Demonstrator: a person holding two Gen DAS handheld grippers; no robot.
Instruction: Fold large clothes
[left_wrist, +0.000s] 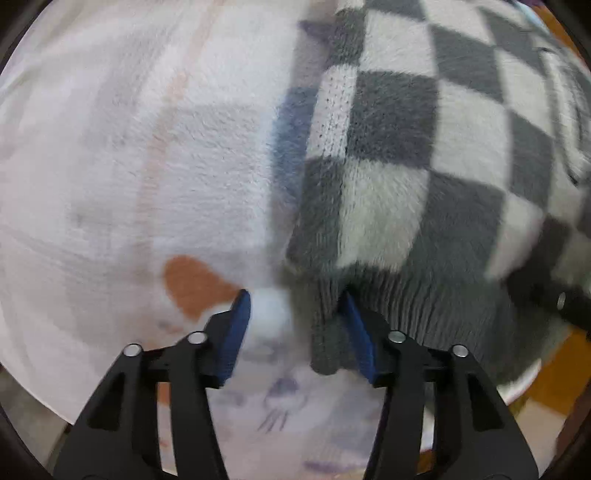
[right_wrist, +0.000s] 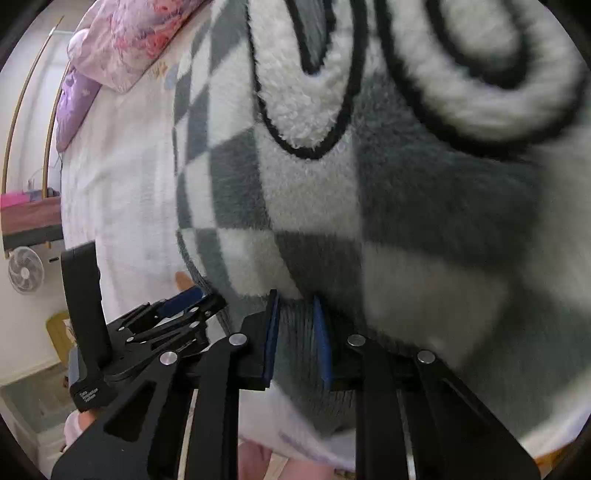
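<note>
Fuzzy grey-and-white checkered sweater (left_wrist: 424, 147), ribbed grey hem (right_wrist: 295, 332), white appliqué

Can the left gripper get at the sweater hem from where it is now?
Probably yes. The left gripper already straddles the corner of the ribbed hem of the sweater, jaws open, one pad against the knit. Nothing lies between them; the right gripper holds the hem further along.

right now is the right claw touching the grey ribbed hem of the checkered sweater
Touching. The right wrist view shows the right claw with both blue pads pressed against the grey ribbed hem of the checkered sweater, the knit bunched between them.
</note>
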